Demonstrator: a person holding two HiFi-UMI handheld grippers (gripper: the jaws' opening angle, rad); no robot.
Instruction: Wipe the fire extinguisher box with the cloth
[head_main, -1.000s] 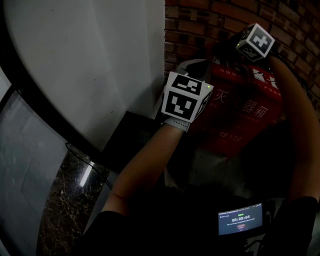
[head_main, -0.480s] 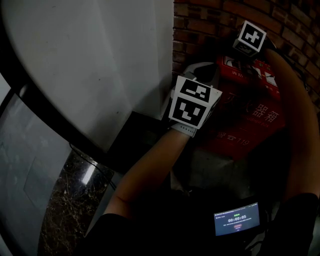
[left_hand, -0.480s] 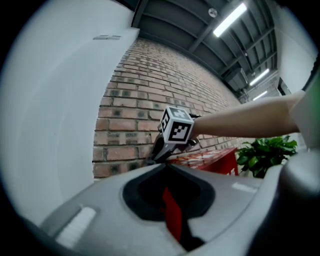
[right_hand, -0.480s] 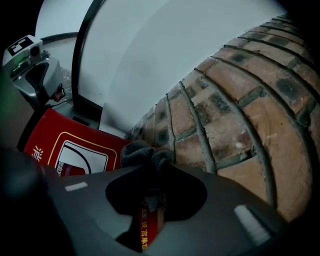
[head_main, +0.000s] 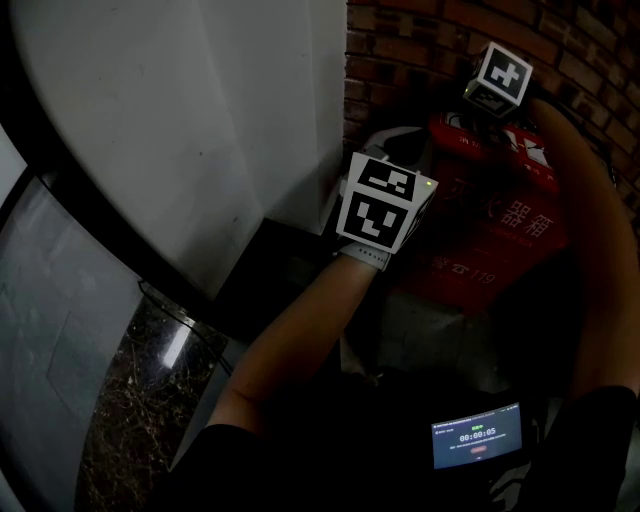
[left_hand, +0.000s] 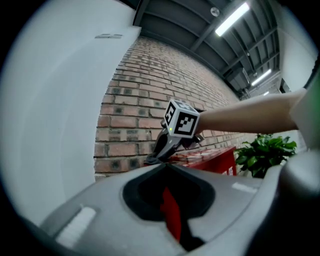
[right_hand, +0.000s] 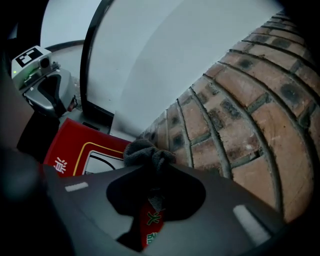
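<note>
A red fire extinguisher box (head_main: 490, 235) with white characters stands against a brick wall (head_main: 420, 40). My right gripper (head_main: 470, 112) is over the box's top back edge, shut on a bunched dark grey cloth (right_hand: 146, 152). The cloth rests on the box top (right_hand: 85, 150) where it meets the bricks. My left gripper (head_main: 398, 148) hovers at the box's left end with its jaws closed and nothing between them. In the left gripper view the shut tips (left_hand: 163, 166) point at the right gripper (left_hand: 165, 146) and the red box top (left_hand: 210, 156).
A white wall (head_main: 180, 110) rises left of the box, with a dark low panel (head_main: 265, 275) at its foot. Speckled dark stone floor (head_main: 130, 395) lies at the lower left. A lit timer screen (head_main: 478, 437) sits at my waist. A green plant (left_hand: 264, 152) stands beyond the box.
The right gripper with the cloth has shifted a little left and back along the box top. The left gripper has stayed almost still.
</note>
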